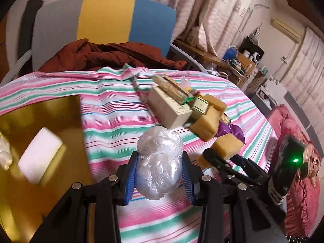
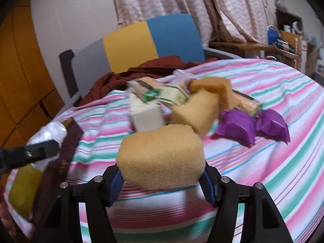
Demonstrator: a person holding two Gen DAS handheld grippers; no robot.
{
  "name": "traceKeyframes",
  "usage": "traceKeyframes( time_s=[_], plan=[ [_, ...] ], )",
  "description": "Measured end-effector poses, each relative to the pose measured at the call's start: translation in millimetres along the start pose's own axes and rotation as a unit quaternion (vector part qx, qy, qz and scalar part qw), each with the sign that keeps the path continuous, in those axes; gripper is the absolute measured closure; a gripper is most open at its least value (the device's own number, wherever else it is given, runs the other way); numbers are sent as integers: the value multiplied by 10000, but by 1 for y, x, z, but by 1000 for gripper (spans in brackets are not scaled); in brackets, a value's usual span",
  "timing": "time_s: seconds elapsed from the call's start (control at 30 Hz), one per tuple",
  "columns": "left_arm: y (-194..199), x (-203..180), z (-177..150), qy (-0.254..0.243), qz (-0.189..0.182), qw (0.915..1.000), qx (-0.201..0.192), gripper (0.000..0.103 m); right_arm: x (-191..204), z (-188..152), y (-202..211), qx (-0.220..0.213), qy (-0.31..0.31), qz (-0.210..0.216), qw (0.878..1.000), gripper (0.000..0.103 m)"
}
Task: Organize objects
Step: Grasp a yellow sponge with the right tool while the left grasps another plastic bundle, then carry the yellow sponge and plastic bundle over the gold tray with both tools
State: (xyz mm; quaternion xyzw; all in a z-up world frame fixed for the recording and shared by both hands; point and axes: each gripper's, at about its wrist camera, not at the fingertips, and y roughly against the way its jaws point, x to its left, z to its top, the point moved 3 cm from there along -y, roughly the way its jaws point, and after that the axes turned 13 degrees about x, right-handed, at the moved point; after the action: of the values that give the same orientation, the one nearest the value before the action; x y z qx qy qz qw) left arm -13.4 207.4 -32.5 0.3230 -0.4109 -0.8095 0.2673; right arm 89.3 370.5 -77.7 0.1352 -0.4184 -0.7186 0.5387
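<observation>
Two grips on: left gripper (image 1: 160, 174) pinching a crumpled plastic ball (image 1: 159, 162), right gripper (image 2: 162, 179) squeezing a yellow sponge (image 2: 161, 157), both lifted clear of the striped tabletop (image 2: 263, 162). Probably bound for the gold tray (image 1: 66, 125) at the left edge, away from the central pile.
</observation>
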Motion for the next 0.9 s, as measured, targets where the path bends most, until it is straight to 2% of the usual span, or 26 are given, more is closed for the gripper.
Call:
traceKeyframes(
  time_s=[0.3, 0.57, 0.77, 0.9],
  plan=[
    [38, 63, -23, 676, 222, 9970, -299, 63, 78, 14, 28, -126, 836, 586, 9947, 37],
    [55, 131, -46, 1492, 570, 9864, -378, 63, 155, 14, 30, 150, 1692, 1093, 9794, 36],
    [63, 178, -61, 2010, 761, 9760, -359, 63, 205, -1, 16, 649, 2147, 1432, 9639, 36],
    [64, 196, -69, 2144, 855, 9727, -254, 63, 232, -12, 0, 1114, 2256, 1560, 9552, 36]
  ],
)
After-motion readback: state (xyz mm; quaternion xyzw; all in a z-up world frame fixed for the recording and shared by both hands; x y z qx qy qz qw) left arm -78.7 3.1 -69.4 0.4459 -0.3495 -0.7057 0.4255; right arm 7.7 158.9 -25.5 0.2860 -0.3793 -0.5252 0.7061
